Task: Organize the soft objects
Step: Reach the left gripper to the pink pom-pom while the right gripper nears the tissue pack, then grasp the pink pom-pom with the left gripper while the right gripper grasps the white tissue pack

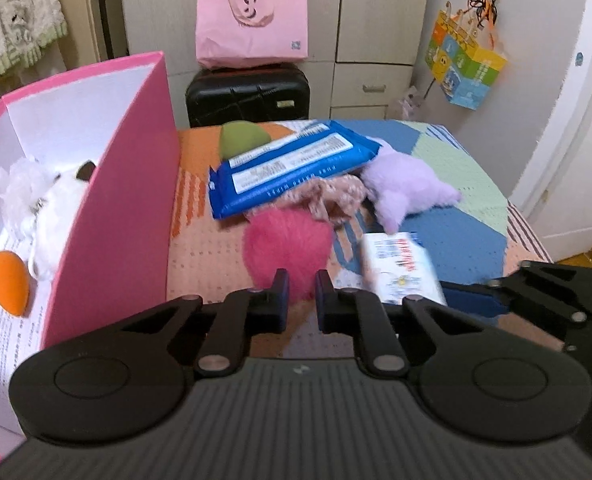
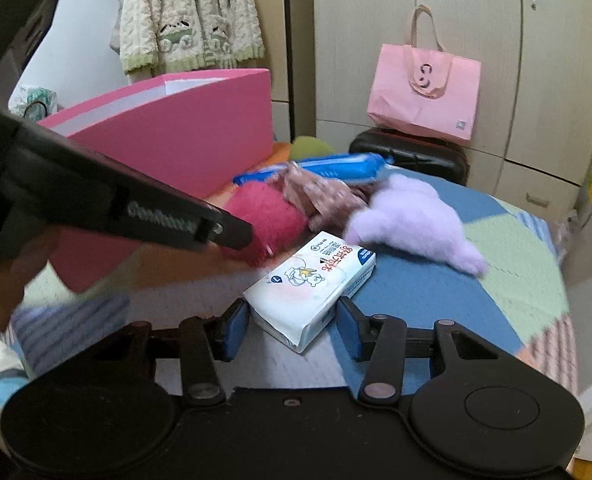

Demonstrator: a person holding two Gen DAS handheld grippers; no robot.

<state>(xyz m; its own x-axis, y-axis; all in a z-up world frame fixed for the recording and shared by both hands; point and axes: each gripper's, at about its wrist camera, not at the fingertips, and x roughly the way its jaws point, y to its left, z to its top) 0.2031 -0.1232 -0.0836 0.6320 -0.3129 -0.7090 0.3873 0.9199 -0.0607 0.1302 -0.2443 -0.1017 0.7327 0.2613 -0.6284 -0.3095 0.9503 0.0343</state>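
The white tissue pack lies on the near bed between the wide-open right gripper; closing squarely across its narrow sides should avoid crushing. The left gripper, narrowly open, points at the pink pompom. Only its view shows inside the pink box: white plush, orange ball.

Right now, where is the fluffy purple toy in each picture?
Left wrist view: the fluffy purple toy lies right of centre, beside the blue wipes pack.
Right wrist view: it lies right of centre, behind the white tissue pack.
Shared landmark: the pink tote bag on the black suitcase.
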